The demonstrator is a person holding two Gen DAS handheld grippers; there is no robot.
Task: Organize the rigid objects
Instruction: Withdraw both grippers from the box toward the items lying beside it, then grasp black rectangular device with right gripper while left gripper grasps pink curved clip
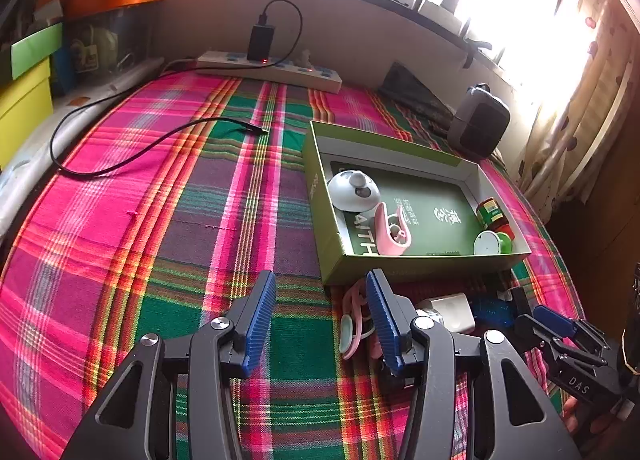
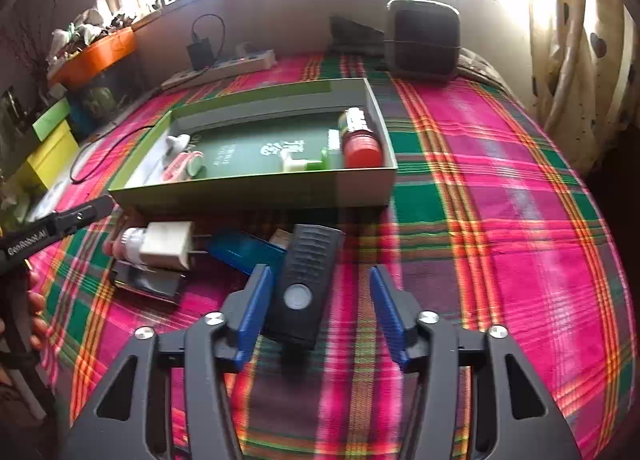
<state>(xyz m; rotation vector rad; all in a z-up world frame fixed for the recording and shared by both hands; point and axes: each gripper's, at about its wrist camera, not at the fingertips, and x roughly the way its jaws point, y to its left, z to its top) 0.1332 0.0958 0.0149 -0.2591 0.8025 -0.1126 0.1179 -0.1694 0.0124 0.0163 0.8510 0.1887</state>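
Observation:
A green cardboard box [image 1: 328, 228] [image 2: 256, 190] sits on the plaid cloth. It holds a grey round gadget [image 1: 353, 189], a pink clip [image 1: 390, 230], a red-capped green bottle [image 2: 358, 136] [image 1: 491, 212] and a white-green piece [image 1: 492, 243]. In front of the box lie a white charger plug [image 2: 168, 244] [image 1: 450, 310], a blue lighter [image 2: 244, 250], a black remote [image 2: 306, 280] and a pink-teal item [image 1: 352, 320]. My left gripper [image 1: 322, 324] is open over the cloth, left of the pile. My right gripper [image 2: 320, 314] is open around the remote's near end.
A white power strip [image 1: 272, 68] with a black charger and cable lies at the back. A grey speaker [image 2: 422, 38] [image 1: 478, 122] stands at the far right. Yellow, green and orange boxes [image 1: 24, 100] line the left. Curtain [image 2: 576, 40] hangs on the right.

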